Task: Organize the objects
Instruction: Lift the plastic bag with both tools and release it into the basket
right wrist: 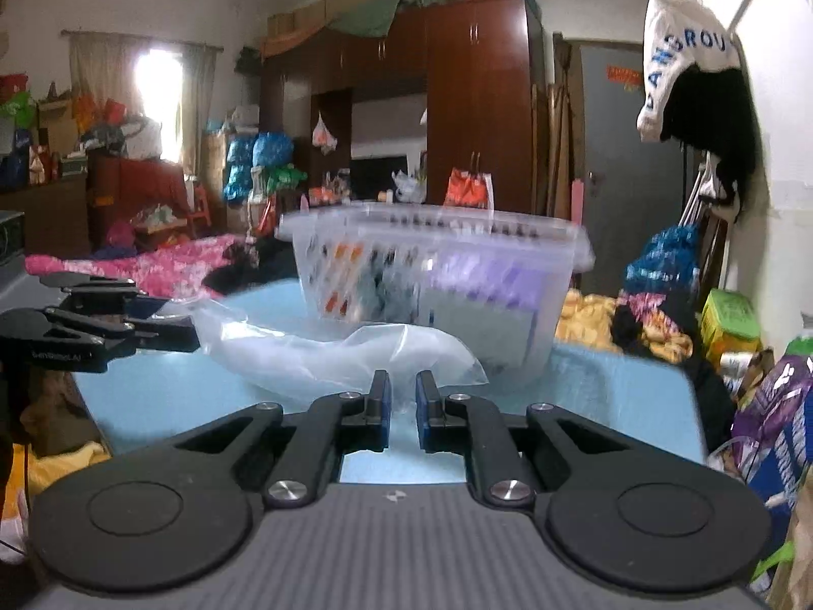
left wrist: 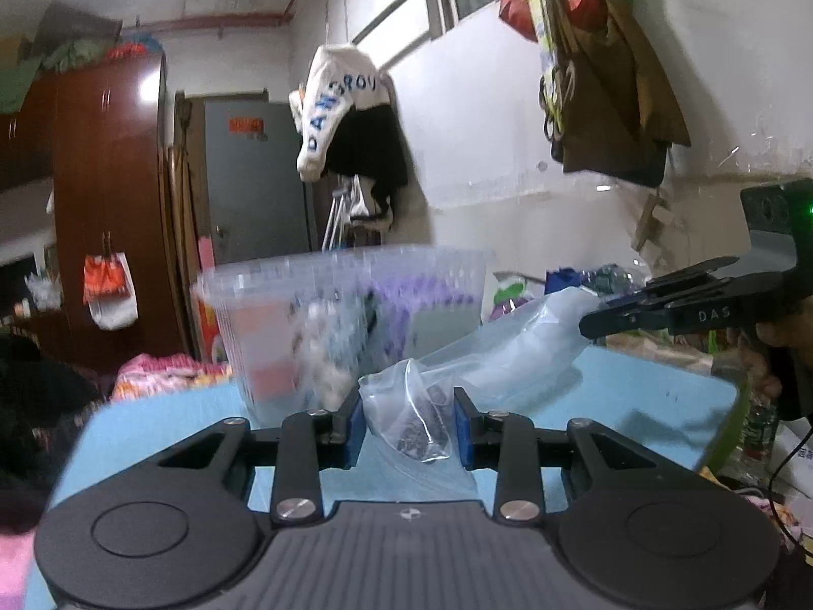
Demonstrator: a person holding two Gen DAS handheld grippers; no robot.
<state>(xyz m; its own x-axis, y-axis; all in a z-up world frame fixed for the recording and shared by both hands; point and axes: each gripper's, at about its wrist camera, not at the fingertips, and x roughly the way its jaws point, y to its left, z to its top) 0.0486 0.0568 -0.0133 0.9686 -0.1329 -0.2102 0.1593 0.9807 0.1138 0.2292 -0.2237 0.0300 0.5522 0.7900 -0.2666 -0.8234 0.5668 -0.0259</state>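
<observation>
A small clear zip bag with dark contents (left wrist: 414, 419) is being gripped between the blue pads of the left hand-held gripper (left wrist: 409, 424), just above the light blue worktop (left wrist: 635, 396). A large crumpled clear plastic bag (right wrist: 325, 351) is being pinched at its near edge by the right hand-held gripper (right wrist: 403, 409), whose jaws are being held nearly together. Behind both bags, a clear plastic storage tub (left wrist: 350, 315) holding purple and orange packets is being carried by the worktop, blurred by motion
</observation>
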